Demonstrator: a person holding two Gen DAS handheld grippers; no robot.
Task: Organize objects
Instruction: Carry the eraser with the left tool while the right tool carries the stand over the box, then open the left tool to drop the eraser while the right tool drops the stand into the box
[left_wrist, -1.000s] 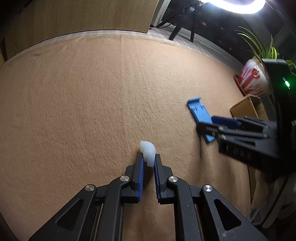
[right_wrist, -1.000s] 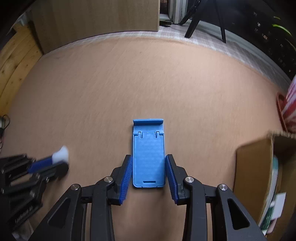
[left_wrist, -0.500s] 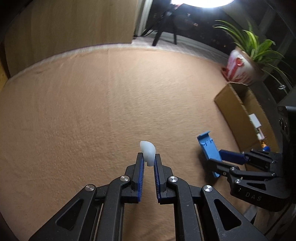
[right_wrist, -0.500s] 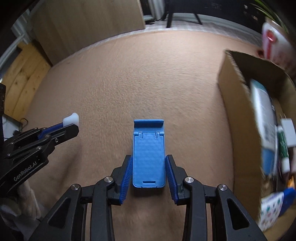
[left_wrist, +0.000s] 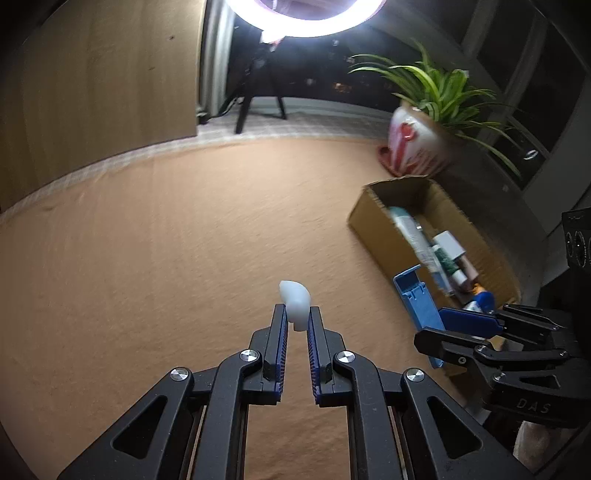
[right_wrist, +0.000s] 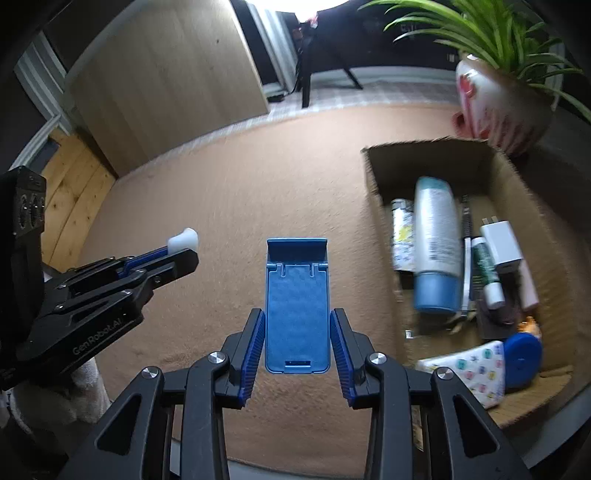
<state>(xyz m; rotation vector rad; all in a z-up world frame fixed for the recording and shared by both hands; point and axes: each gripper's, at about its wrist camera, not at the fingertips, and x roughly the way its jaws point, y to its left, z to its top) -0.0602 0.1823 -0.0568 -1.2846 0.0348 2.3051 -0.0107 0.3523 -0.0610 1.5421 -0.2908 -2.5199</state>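
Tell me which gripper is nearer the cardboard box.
Right. The right gripper, holding the blue stand, sits just beside the cardboard box. The left gripper, holding a white piece, is farther off, beyond the right one.

Cardboard box sits on the carpet, right of the phone stand. Bottle and charger lie inside. Potted plant stands behind the box.

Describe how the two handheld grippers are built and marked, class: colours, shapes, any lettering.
Both are black, angular linkage frames with triangular cut-outs and silver round pivot bolts. The jaws are lined with ribbed blue pads. The left gripper carries pale "GenRobot.AI" lettering on its side; the right gripper shows "DAS" embossed on its body. No cables or sleeves can be made out.
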